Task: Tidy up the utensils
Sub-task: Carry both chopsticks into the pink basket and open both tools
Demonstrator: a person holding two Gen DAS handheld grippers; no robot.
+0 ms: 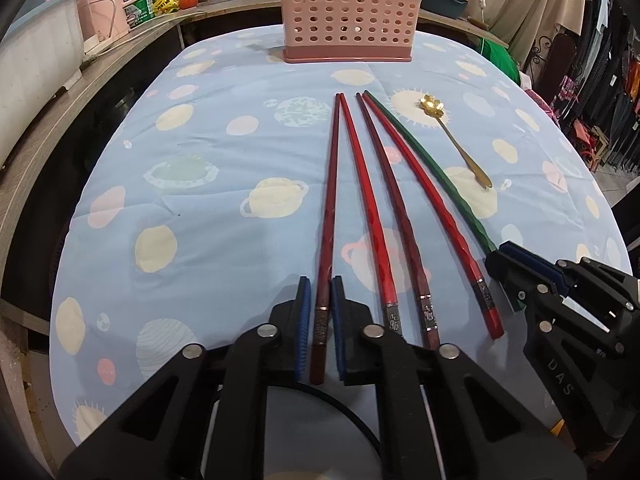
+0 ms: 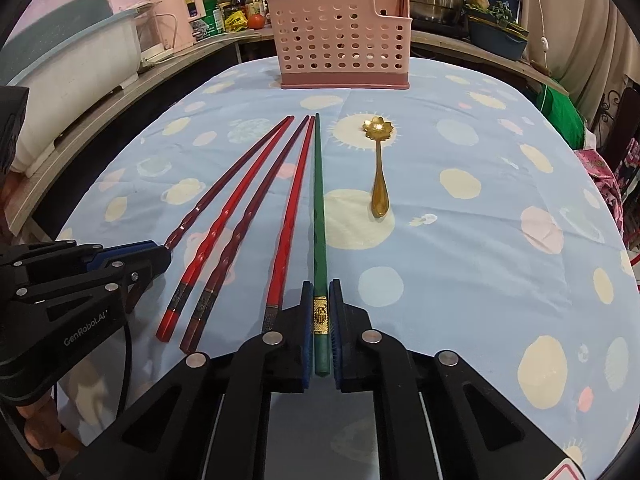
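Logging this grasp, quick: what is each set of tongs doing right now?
Left tongs: closed on the dark red chopstick lying on the cloth.
Right tongs: closed on the green chopstick.

Blue planet-print tablecloth (image 1: pixel 200 216) — cluttered wooden counter (image 1: pixel 60 120) behind, hanging clothes (image 1: pixel 612 80) at the right edge.
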